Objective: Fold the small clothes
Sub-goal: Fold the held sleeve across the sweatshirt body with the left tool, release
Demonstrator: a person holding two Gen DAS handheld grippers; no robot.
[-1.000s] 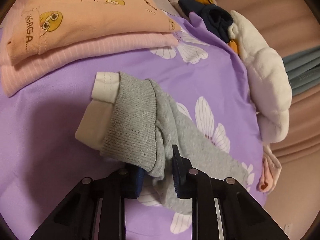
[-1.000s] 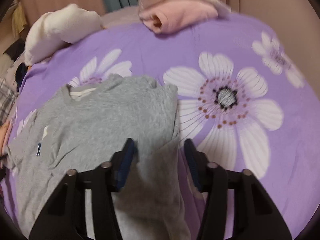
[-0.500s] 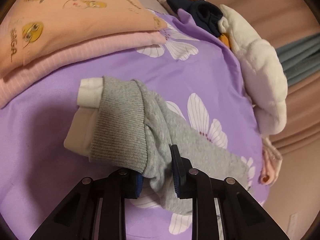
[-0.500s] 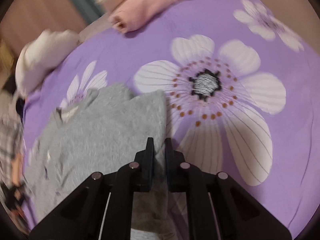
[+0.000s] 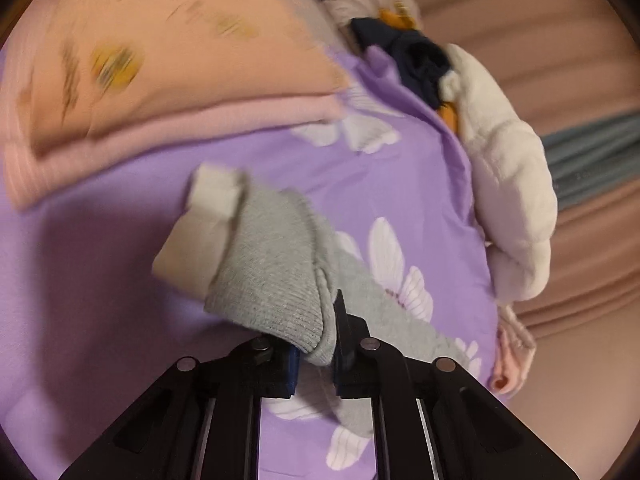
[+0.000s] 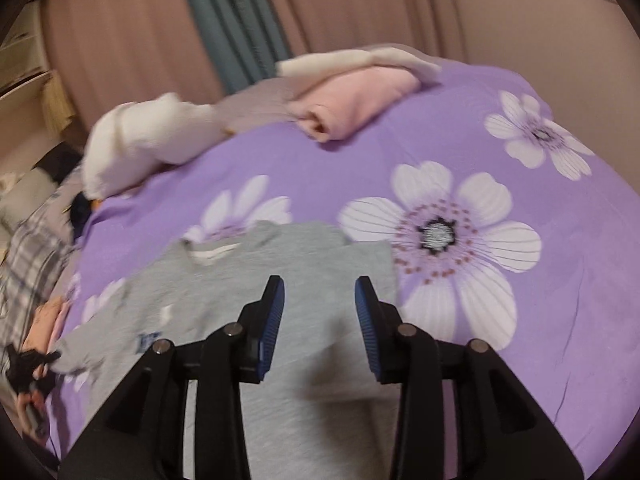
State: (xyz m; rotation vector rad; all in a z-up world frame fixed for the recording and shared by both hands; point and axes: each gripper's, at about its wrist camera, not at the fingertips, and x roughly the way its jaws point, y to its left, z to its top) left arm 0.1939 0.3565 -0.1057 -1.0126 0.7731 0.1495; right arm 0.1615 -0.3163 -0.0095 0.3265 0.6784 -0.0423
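Purple flowered bedding (image 5: pixel 100 280) fills the left wrist view, where the left gripper (image 5: pixel 314 356) clamps one gray sleeve (image 5: pixel 272 276) by its ribbed cuff, lifted above the cover. Two folded garments, an orange top (image 5: pixel 168 40) on a pink one (image 5: pixel 192 128), lie behind, with a white plush (image 5: pixel 508 176) at the bed's edge. From the right wrist, the right gripper (image 6: pixel 320 316) hangs spread apart over the gray shirt (image 6: pixel 248 280), flat on the cover; one pink roll (image 6: pixel 352 100) rests well beyond.
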